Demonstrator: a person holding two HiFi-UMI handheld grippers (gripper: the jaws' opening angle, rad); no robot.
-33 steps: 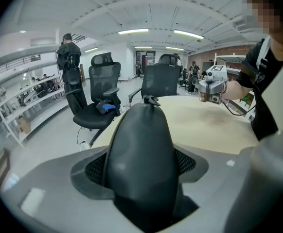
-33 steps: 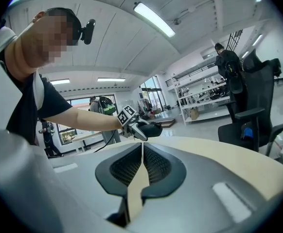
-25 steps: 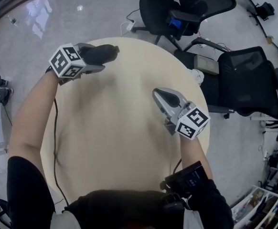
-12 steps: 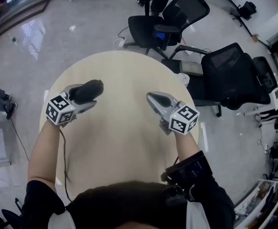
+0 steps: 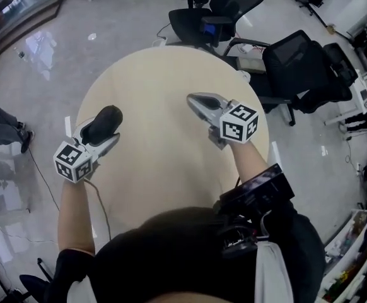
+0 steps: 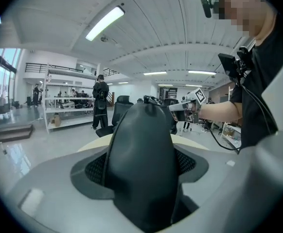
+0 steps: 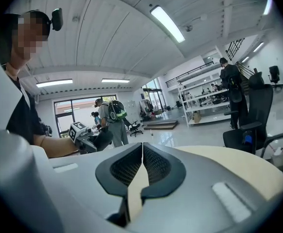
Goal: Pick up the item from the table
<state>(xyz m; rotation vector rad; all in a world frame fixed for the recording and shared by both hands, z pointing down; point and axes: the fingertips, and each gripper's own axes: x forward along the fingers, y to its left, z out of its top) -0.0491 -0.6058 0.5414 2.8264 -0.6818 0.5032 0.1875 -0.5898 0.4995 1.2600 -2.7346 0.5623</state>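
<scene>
A black rounded item is held above the left side of the round beige table. My left gripper is shut on it. In the left gripper view the black item fills the space between the jaws, and my left gripper clamps it on both sides. My right gripper hovers over the table's right half, shut with nothing in it. In the right gripper view the right gripper shows its pads pressed together. The left gripper with the item appears far off in that view.
Black office chairs stand beyond the table's far and right edges. A cable trails from the left gripper along the table's near left. Shelving and people are across the room. The floor is glossy grey.
My left gripper has drawn back with the black item from the table's far left toward its near left edge. The right gripper has stayed over the right half.
</scene>
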